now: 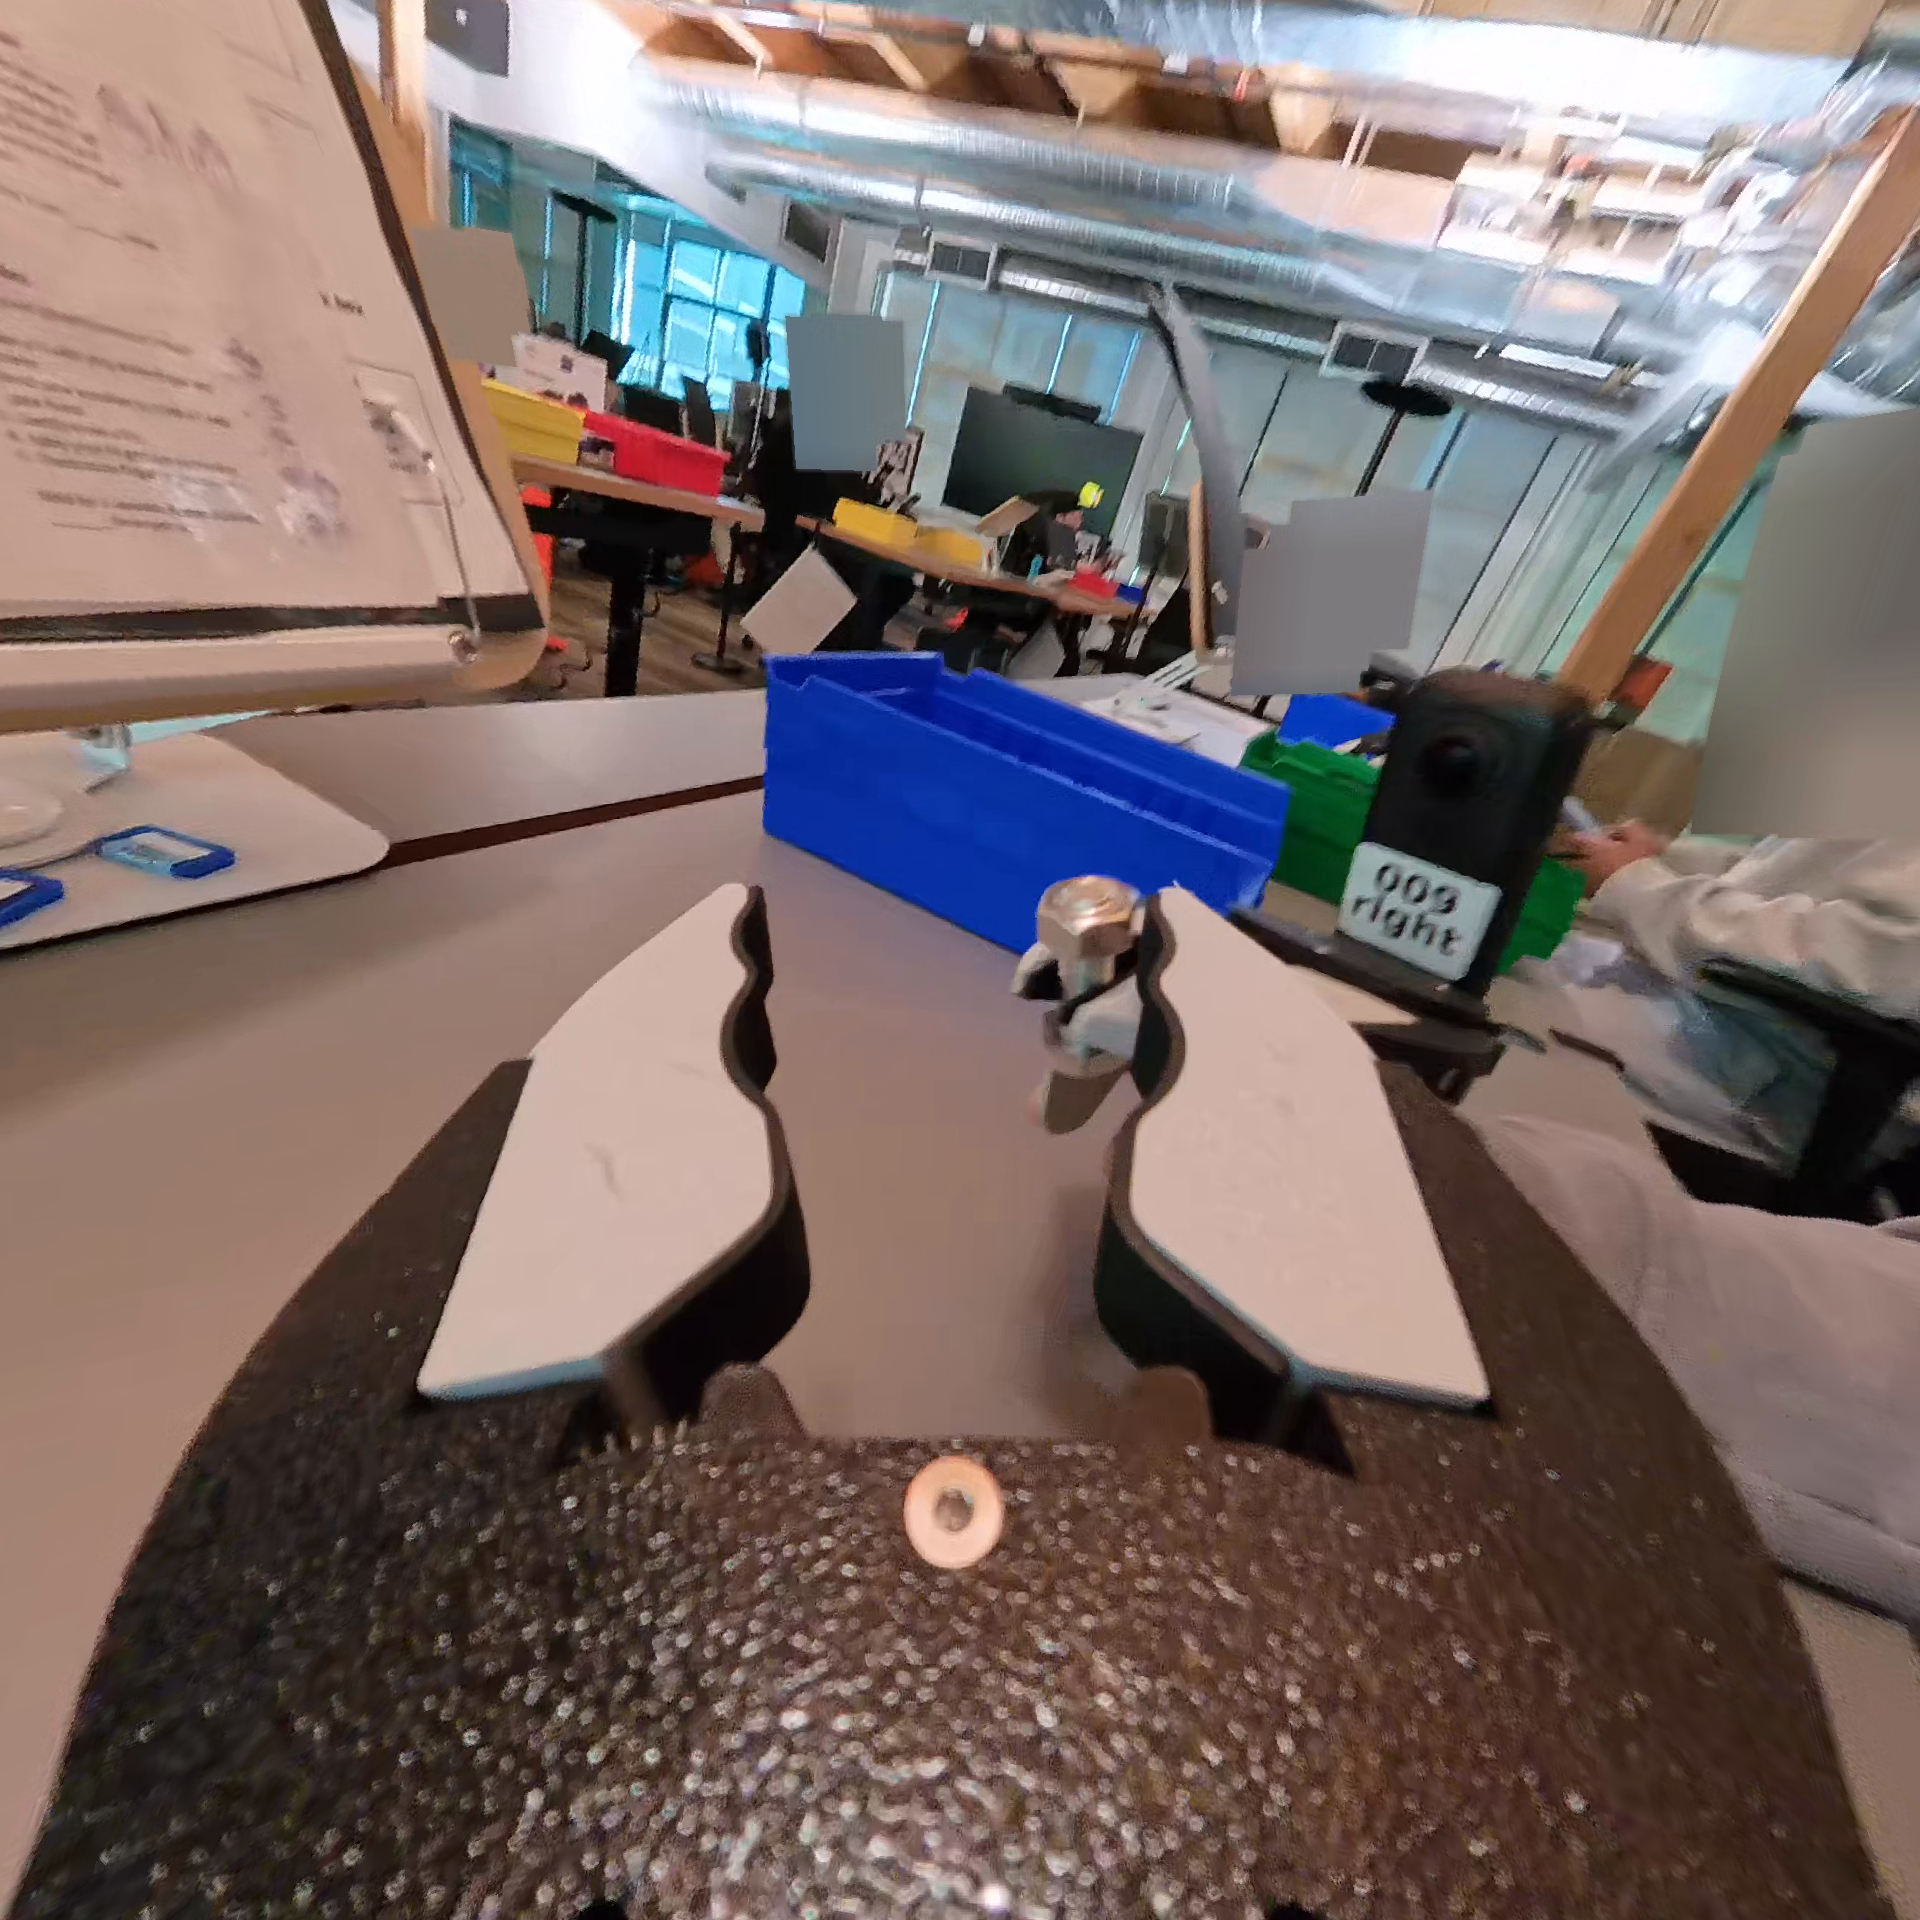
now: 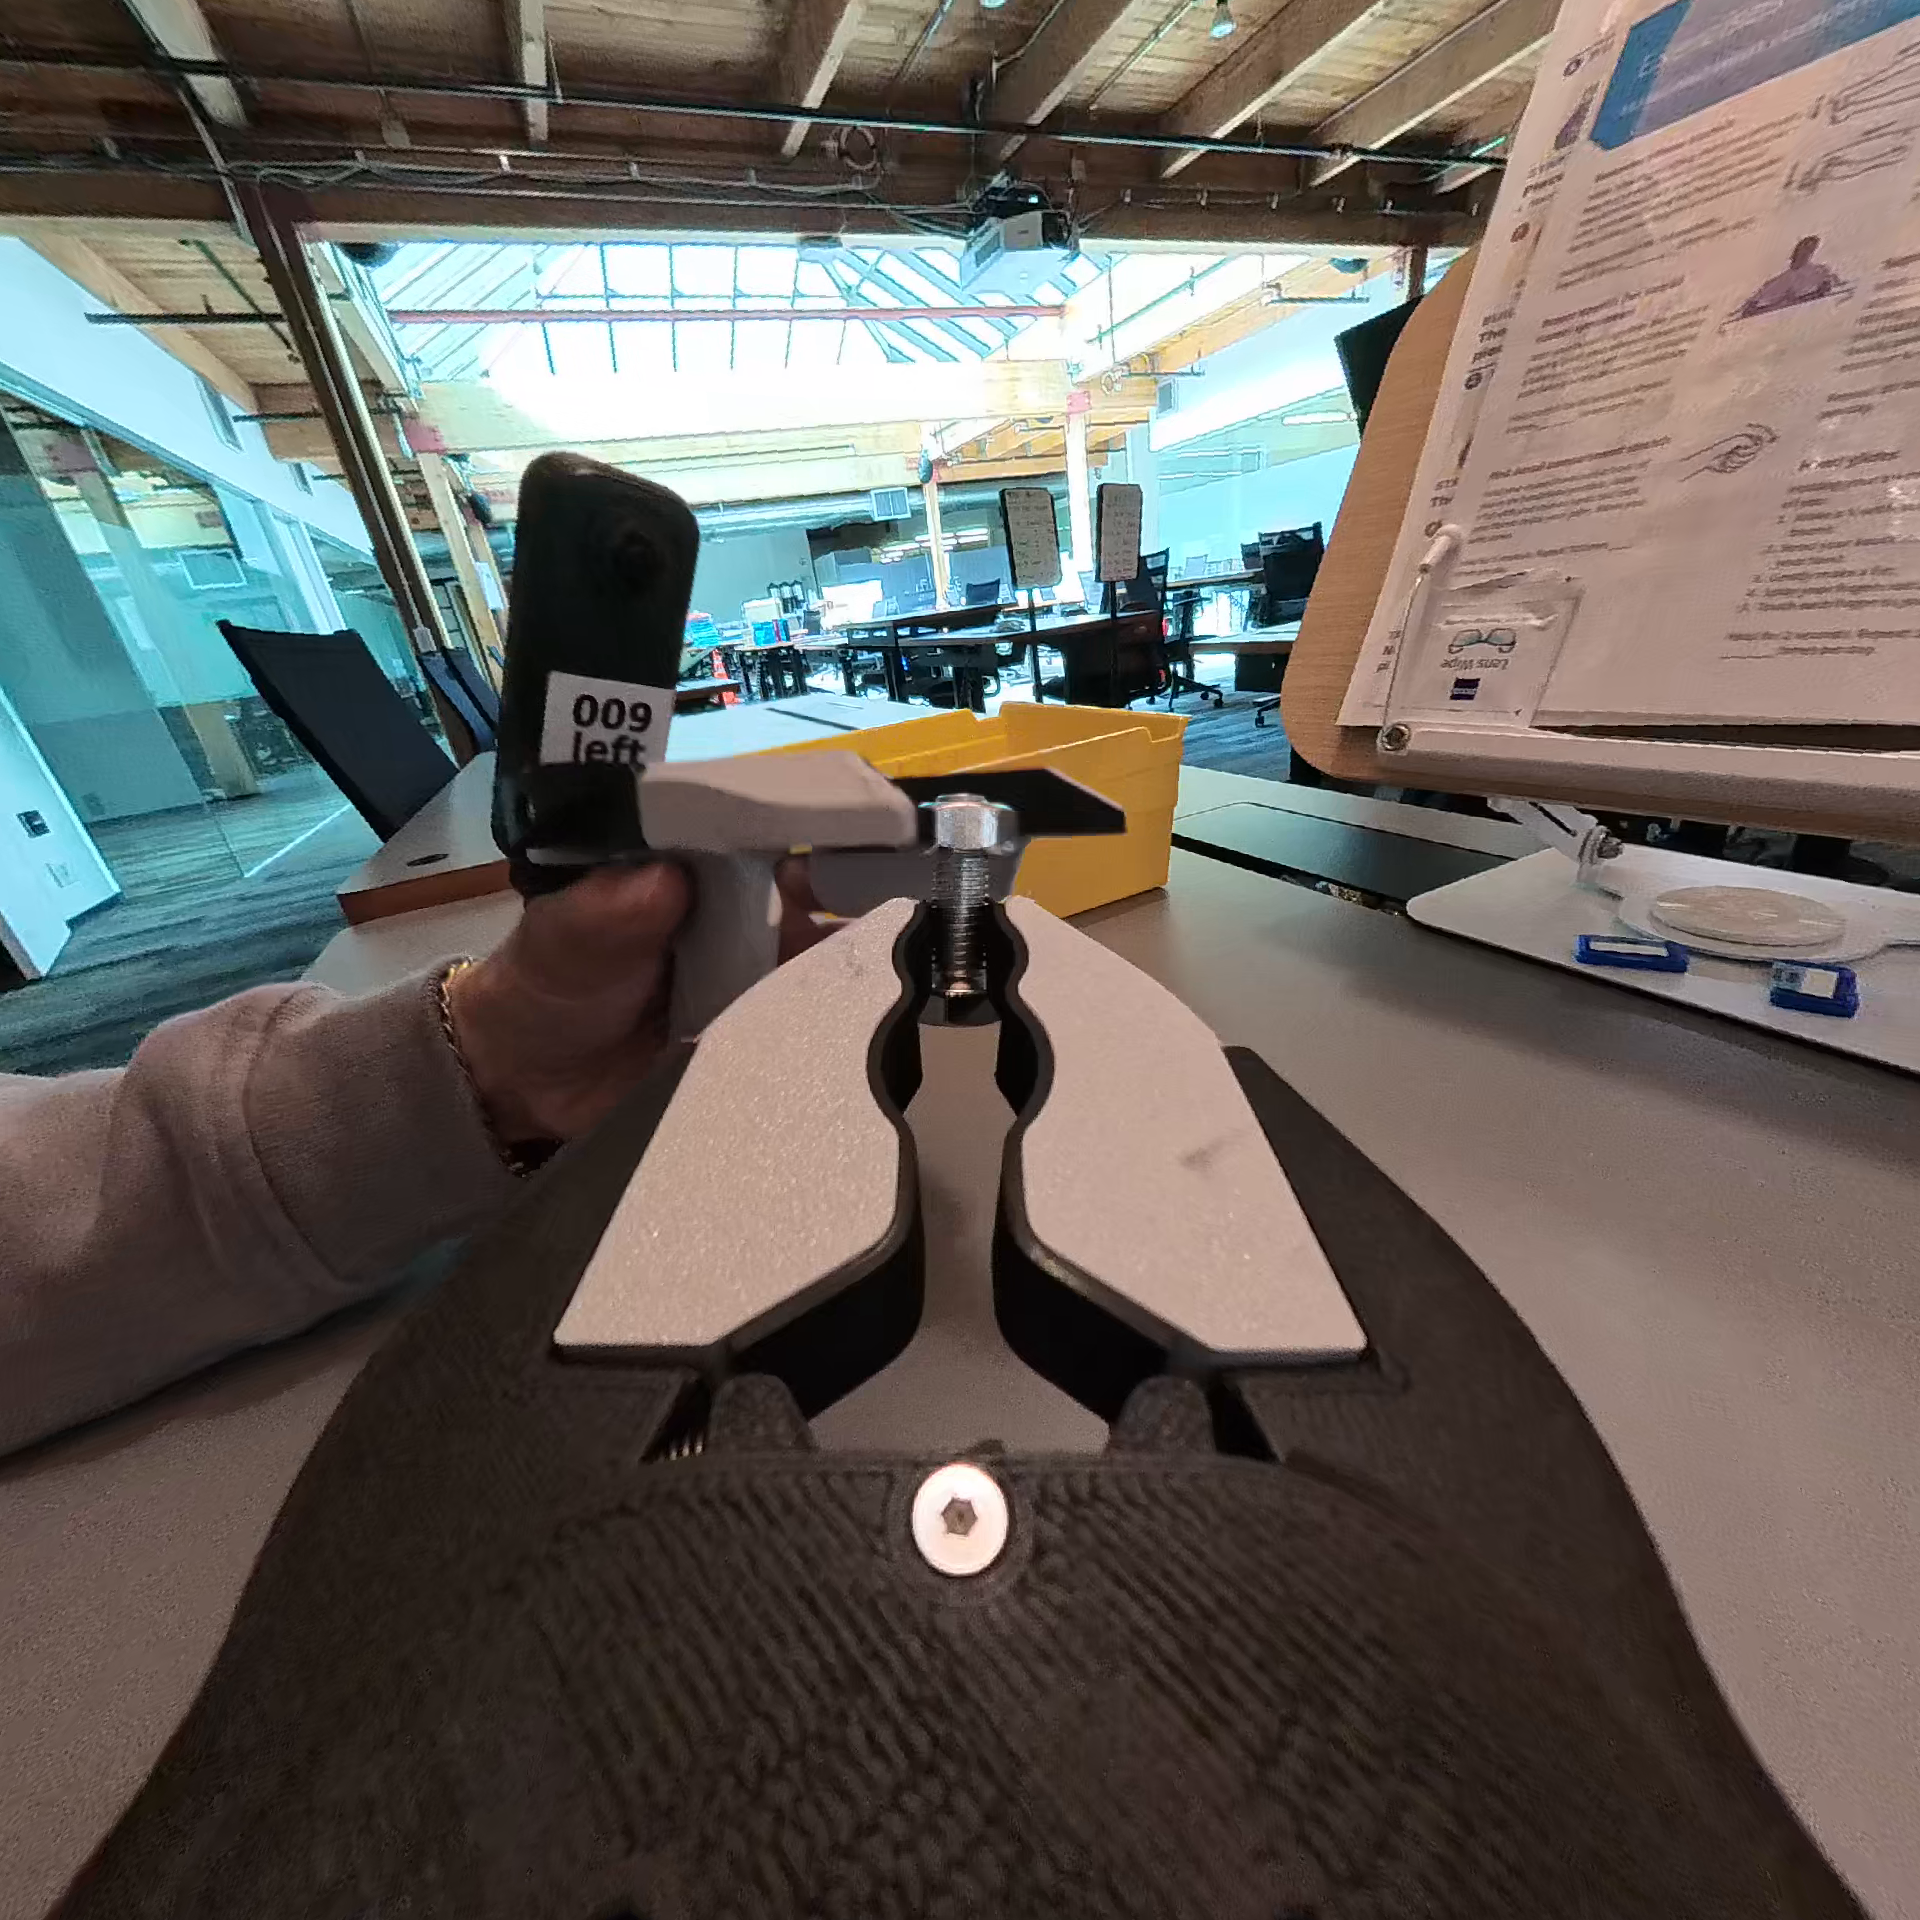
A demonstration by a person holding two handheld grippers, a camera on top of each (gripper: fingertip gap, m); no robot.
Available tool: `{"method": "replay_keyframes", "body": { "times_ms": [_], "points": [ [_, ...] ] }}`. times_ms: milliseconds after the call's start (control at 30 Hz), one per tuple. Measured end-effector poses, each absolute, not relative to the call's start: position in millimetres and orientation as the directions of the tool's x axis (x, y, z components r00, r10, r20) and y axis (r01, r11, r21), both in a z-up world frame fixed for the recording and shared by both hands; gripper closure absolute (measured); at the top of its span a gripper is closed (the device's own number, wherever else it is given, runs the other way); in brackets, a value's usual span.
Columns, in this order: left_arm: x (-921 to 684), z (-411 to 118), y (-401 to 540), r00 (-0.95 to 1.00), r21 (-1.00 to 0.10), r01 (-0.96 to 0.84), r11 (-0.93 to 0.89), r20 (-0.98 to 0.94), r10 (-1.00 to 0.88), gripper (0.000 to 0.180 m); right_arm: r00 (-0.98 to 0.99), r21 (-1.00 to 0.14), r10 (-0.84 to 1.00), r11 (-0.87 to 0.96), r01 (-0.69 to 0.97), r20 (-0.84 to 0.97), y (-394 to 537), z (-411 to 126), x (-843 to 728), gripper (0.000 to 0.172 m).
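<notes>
A steel hex bolt [image 2: 961, 894] is standing upright in the tips of my right hand-held gripper [image 2: 958, 961], whose two pads are pressing on its threaded shank while the hex head, with a nut or washer under it, is riding clear above the fingertips. I am judging it small, stiff and fairly heavy for its size, its head smooth and apt to slip, its threads giving the pads something to bite; the shank looks the surer place to take hold, the flats of the head the second.

My left hand-held gripper [image 1: 956, 935] is standing spread wide, nothing pressed between its pads, its right finger [image 1: 1247, 1039] lying just beside the bolt head. Whether that finger is touching the head, I cannot tell.

Beyond the left gripper's tips a blue bin [image 1: 997, 790] is sitting on the grey bench [image 1: 312, 1039]; beyond the right gripper's tips, a yellow bin [image 2: 1101, 790]. A document stand [image 2: 1662, 436] is rising to the right of my right gripper.
</notes>
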State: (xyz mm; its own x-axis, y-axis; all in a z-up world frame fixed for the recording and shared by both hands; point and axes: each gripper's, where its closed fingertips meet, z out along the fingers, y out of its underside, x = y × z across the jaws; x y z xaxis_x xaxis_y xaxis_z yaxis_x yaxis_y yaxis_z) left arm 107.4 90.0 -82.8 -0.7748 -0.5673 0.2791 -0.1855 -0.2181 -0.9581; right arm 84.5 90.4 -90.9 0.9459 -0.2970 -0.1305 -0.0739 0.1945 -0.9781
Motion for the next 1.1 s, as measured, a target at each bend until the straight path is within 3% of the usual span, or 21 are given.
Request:
{"method": "replay_keyframes", "body": {
  "times_ms": [100, 133, 167, 567, 667, 800, 967, 1100],
  "points": [
    [119.5, -92.9, 103.9, -0.715, -0.959, -0.204, -0.195, 0.282, -0.640, 0.105, 0.934, -0.979, -0.330, 0.186, -0.082, -0.141, 86.4, -93.3, 91.4, 0.162],
    [127.5, -98.1, 115.1, -0.663, -0.965, -0.193, -0.176, 0.261, -0.702, 0.121, 0.938, -0.976, -0.316, 0.201, -0.083, -0.145, 84.3, -91.4, 90.8, 0.162],
    [131.9, -101.1, 123.2, -0.632, -0.969, -0.181, -0.165, 0.243, -0.736, 0.120, 0.935, -0.974, -0.320, 0.208, -0.088, -0.153, 82.3, -90.1, 91.9, 0.162],
    [107.4, -82.5, 89.5, -0.772, -0.955, -0.177, -0.236, 0.284, -0.568, 0.110, 0.931, -0.992, -0.354, 0.110, -0.054, -0.090, 88.8, -101.4, 93.3, 0.162],
    [113.0, -91.1, 89.7, -0.748, -0.955, -0.198, -0.220, 0.292, -0.597, 0.113, 0.938, -0.989, -0.330, 0.131, -0.065, -0.105, 93.6, -100.0, 88.4, 0.162],
    [117.4, -97.3, 96.6, -0.729, -0.957, -0.215, -0.195, 0.290, -0.620, 0.101, 0.931, -0.994, -0.353, 0.098, -0.057, -0.088, 94.1, -103.1, 90.9, 0.162],
    [130.2, -106.6, 118.7, -0.659, -0.958, -0.215, -0.192, 0.287, -0.695, 0.110, 0.915, -0.969, -0.361, 0.223, -0.103, -0.180, 77.3, -87.7, 100.6, 0.162],
    [127.4, -95.6, 121.8, -0.670, -0.949, -0.200, -0.243, 0.313, -0.673, 0.110, 0.907, -0.979, -0.398, 0.195, -0.062, -0.137, 69.7, -86.2, 104.9, 0.162]
  ]
}}
